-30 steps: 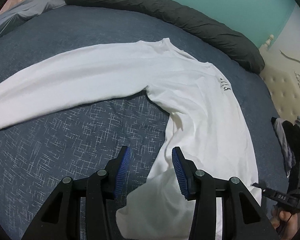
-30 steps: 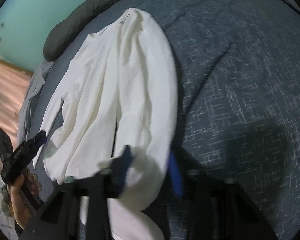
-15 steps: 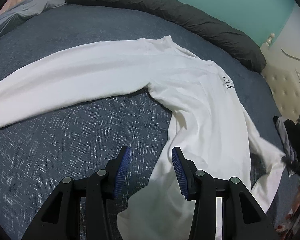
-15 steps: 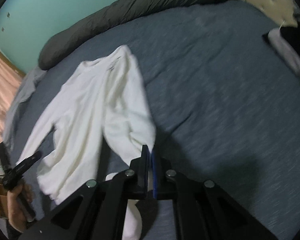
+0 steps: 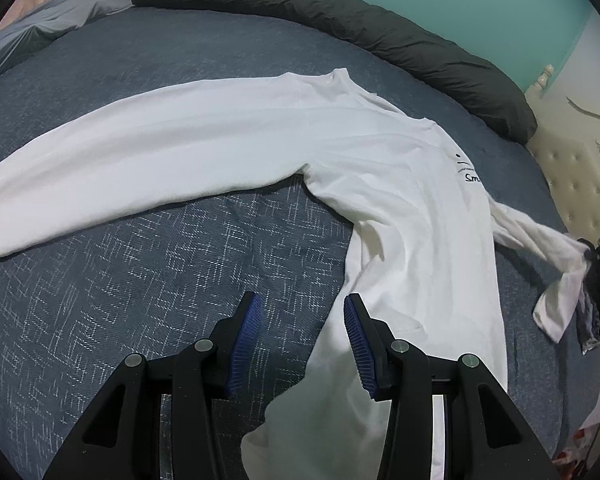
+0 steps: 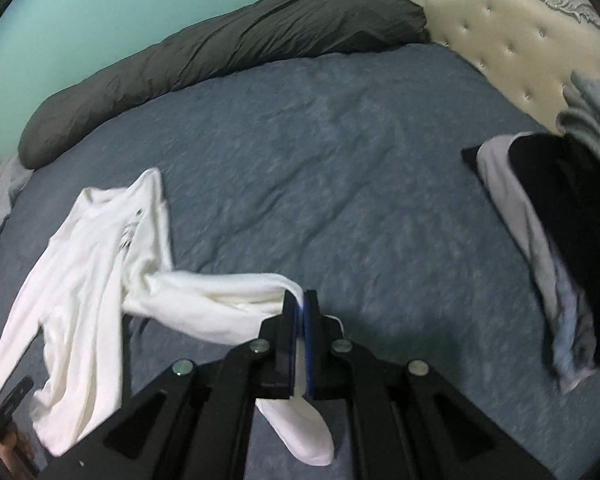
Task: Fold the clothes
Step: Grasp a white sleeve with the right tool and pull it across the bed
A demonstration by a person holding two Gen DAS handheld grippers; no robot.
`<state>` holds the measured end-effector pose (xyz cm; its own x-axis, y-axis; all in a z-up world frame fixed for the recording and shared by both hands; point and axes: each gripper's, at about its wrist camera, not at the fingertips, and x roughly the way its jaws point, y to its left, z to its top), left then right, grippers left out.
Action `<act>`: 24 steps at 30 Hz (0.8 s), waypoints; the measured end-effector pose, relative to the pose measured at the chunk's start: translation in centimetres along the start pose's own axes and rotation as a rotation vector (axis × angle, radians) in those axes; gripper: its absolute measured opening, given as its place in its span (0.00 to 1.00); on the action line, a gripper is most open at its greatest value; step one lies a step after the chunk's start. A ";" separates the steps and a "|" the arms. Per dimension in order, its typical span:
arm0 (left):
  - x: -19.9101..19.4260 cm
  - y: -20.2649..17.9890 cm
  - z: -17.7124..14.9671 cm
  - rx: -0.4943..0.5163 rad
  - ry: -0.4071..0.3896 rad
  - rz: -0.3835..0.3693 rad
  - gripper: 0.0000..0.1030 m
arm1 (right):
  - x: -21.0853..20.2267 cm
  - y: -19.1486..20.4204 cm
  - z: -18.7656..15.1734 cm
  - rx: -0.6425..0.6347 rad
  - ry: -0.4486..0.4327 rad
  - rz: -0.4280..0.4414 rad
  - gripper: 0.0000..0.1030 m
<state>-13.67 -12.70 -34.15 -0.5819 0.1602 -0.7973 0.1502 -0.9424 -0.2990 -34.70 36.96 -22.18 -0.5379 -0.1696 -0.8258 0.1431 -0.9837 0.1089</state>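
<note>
Pulling sleeve out | right tool just clamped shut on white long-sleeve shirt cuff, sleeve now drawn toward 3 o'clock | left tool half open, empty, over hem | shirt flat on bed | spreading before fold

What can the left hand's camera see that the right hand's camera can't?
Only the left wrist view shows the left gripper with its jaws apart, nothing between them, and the shirt's other long sleeve laid out flat.

Only the right wrist view shows the right gripper pinching a sleeve end and holding it off the bed, plus the full pile of dark clothes.

Both show the white shirt, the blue bedcover and the long grey pillow.
</note>
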 end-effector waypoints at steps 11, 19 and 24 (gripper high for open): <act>0.6 1.3 0.6 -0.003 0.013 -0.009 0.46 | 2.6 -4.2 4.1 0.092 -0.030 -0.113 0.03; 0.1 2.1 0.8 -0.002 0.006 -0.023 0.46 | 5.3 -3.4 1.2 0.077 0.016 -0.125 0.03; -0.9 2.2 0.5 0.027 0.006 -0.060 0.46 | 2.9 -2.1 -0.7 0.044 -0.042 -0.129 0.04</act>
<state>-13.22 -15.06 -33.81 -0.5843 0.2179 -0.7817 0.0941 -0.9386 -0.3320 -35.95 38.54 -25.16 -0.5839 -0.0426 -0.8107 0.0344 -0.9990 0.0277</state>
